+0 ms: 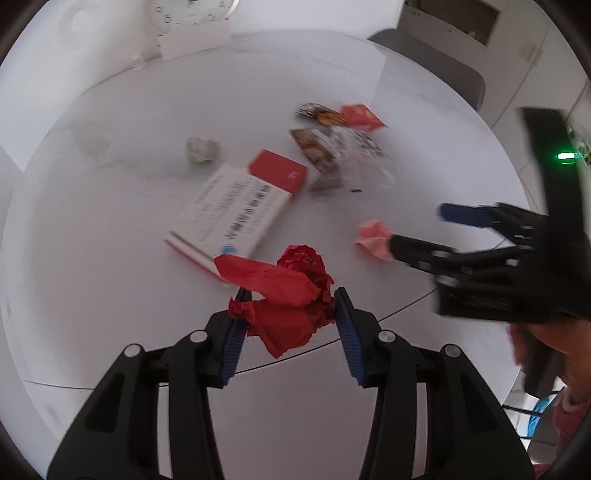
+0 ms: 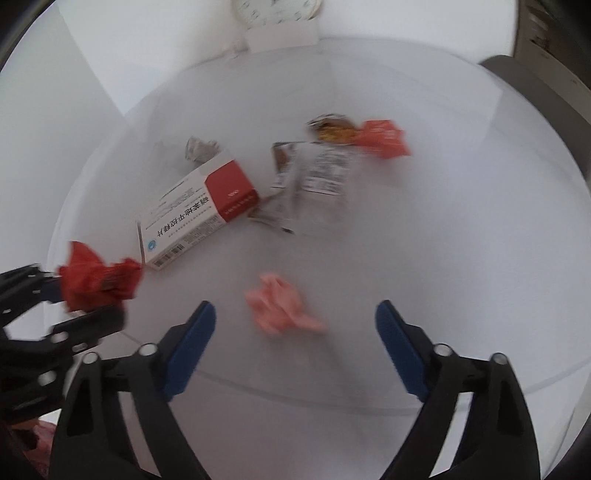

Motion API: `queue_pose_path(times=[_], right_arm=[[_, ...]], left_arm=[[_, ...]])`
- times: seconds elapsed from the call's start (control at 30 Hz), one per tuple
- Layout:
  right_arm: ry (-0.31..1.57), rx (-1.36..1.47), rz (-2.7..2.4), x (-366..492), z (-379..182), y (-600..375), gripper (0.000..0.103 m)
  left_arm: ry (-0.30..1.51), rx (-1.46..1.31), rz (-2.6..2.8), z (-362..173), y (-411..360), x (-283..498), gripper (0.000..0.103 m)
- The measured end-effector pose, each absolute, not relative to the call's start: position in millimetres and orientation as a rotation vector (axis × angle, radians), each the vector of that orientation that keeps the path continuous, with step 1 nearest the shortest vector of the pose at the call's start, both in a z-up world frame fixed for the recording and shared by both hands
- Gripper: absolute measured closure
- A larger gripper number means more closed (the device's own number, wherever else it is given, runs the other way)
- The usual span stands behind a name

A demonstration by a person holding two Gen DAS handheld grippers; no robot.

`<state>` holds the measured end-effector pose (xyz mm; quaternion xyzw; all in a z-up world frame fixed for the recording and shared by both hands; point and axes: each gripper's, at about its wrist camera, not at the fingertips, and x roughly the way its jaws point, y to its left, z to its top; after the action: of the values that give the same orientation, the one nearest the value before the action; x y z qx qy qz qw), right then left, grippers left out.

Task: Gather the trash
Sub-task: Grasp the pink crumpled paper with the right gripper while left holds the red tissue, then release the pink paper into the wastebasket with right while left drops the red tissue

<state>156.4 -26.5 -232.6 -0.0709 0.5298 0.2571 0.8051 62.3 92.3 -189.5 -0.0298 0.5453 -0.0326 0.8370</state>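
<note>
The left hand-held gripper (image 1: pixel 290 308) is closed on a crumpled red paper wad (image 1: pixel 291 295), its blue pads pressing the wad from both sides and holding it above the near edge of the white round tabletop (image 1: pixel 110 177). The right hand-held gripper (image 2: pixel 295 325) is wide open and holds nothing; a crumpled pink paper (image 2: pixel 282 304) lies on the tabletop between its spread fingers, just ahead of them.

Farther in, near the middle of the tabletop, lies a white and red medicine box (image 2: pixel 195 210) printed with Chinese characters and a barcode; motion blur keeps the writing from being read. A small grey crumpled ball (image 2: pixel 201 149) sits just behind the box. To the right of the box lie clear and brown snack wrappers (image 2: pixel 317 173) with a printed label panel too blurred to read, and beyond them a red wrapper (image 2: pixel 382 142). A white clock (image 2: pixel 277 11) stands at the far edge.
</note>
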Motion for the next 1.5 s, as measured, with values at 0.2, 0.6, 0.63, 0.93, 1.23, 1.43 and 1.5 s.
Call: queue_pose_path(times=[0.2, 0.6, 0.63, 0.93, 1.23, 1.43, 1.5], right_arm=[[1.197, -0.27, 0.533, 162.3, -256.7, 0.2, 0.056], [1.146, -0.135, 0.456, 118.8, -216.5, -57.6, 0.068], [1.133, -0.116, 0.434, 107.2, -207.8, -71.2, 0.068], [1.108, 0.056, 0.168, -29.5, -175.0, -197.8, 0.068], [1.194, 0.277, -0.111, -140.7, -234.2, -301.1, 0.066], [1.272, 0.353, -0.212, -163.5, -288.1, -328.5, 0.027], [1.266, 0.371, -0.227, -168.2, -290.4, -330.3, 0.02]], left_arm=[[1.163, -0.092, -0.055, -193.2, 116.2, 66.0, 0.058], [1.117, -0.028, -0.181, -174.4, 83.7, 56.1, 0.058], [1.107, -0.012, -0.204, -171.0, 74.1, 53.0, 0.058], [1.092, 0.116, -0.497, -158.6, -37.3, 0.6, 0.058], [1.078, 0.274, -0.754, -154.9, -139.4, -60.3, 0.057], [1.116, 0.371, -0.823, -166.8, -174.7, -84.0, 0.057], [1.123, 0.382, -0.831, -168.8, -181.3, -87.0, 0.057]])
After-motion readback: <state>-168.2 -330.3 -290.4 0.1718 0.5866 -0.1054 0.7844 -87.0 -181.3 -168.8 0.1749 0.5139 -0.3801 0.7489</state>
